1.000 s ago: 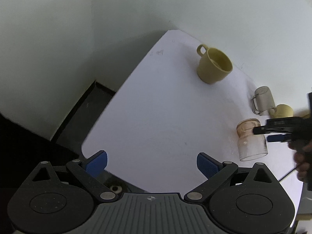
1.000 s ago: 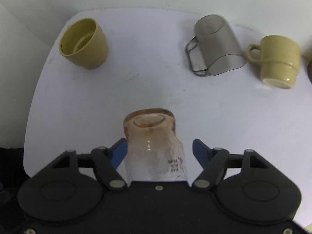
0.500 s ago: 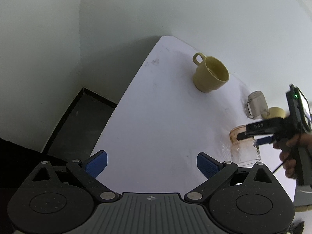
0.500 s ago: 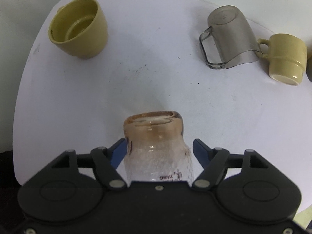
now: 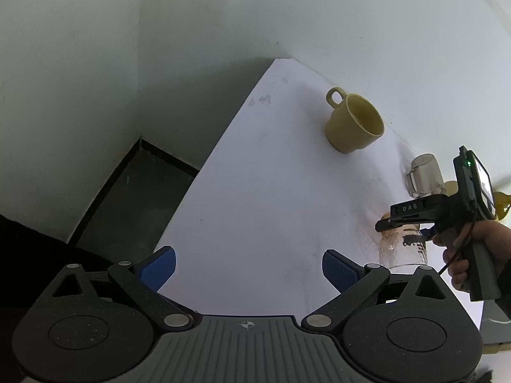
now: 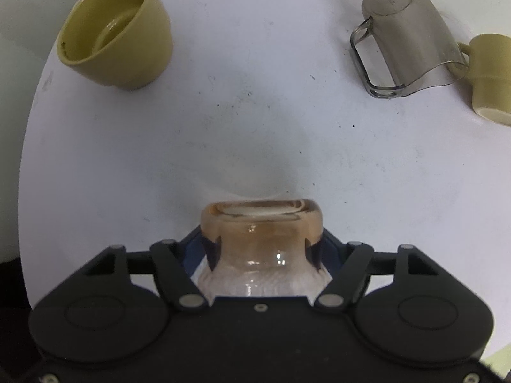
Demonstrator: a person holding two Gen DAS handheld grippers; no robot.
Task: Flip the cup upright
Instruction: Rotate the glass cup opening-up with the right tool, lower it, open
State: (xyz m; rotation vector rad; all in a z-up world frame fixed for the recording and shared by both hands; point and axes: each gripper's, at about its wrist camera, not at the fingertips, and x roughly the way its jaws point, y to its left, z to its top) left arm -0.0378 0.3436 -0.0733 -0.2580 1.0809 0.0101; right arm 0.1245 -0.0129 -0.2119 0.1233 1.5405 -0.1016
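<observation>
From the left wrist view, the left gripper [image 5: 249, 263] is seen spread wide, holding nothing, and "DAS" is read on the right gripper [image 5: 403, 227]. Only the right wrist view shows that gripper [image 6: 260, 249] clamped on the inverted amber glass cup [image 6: 260, 223] on the white table [image 6: 255, 127].

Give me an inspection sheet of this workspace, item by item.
Surface: white table, scuffed and speckled.
Job's things: amber glass cup upside down, base up, mouth on the table.
Clutter: yellow mug upright; grey plastic mug inverted; second yellow mug inverted, beside it.
Grippers: right tongs closed on the glass cup's sides; left tongs open, empty, above the table edge.
Cables: thin black cable at the right handle.
Surroundings: pale wall, dark floor.
</observation>
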